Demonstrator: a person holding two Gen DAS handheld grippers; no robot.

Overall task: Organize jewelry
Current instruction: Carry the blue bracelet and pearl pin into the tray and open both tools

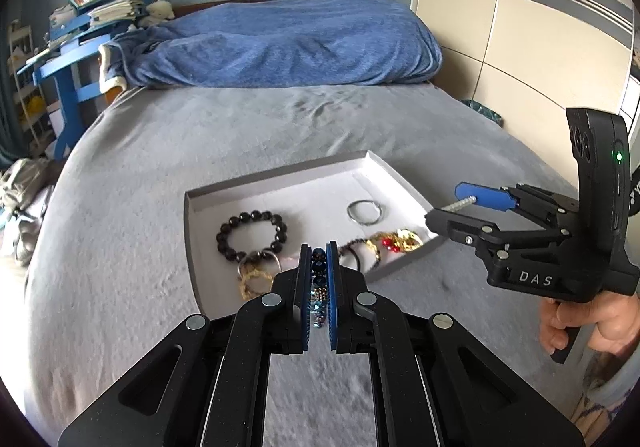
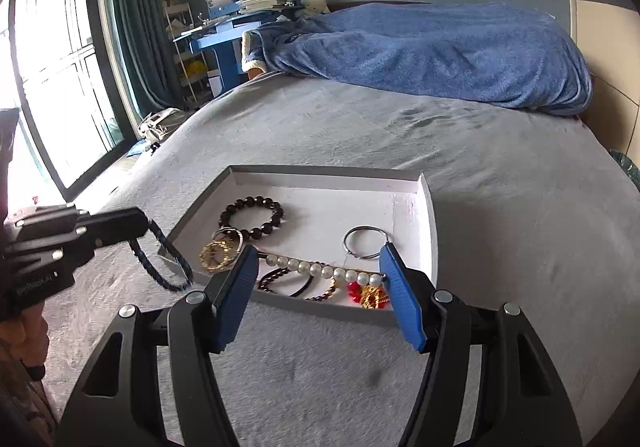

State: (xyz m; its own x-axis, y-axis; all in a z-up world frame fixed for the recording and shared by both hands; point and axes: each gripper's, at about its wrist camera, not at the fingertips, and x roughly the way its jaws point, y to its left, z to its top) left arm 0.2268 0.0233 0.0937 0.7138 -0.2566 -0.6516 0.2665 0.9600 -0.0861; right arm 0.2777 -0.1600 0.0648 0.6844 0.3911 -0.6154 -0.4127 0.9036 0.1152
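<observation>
The left gripper [image 1: 319, 251] pinches a blue beaded bracelet [image 1: 319, 279] edge-on at lower centre of its own view; the right view shows that bracelet as a loop hanging at middle left. The right gripper [image 2: 318, 271] clamps a pearl bar [image 2: 320, 269] end to end above the tray [image 2: 328, 173] on the bed [image 2: 500, 227]; the left view shows only the bar's tip.
</observation>
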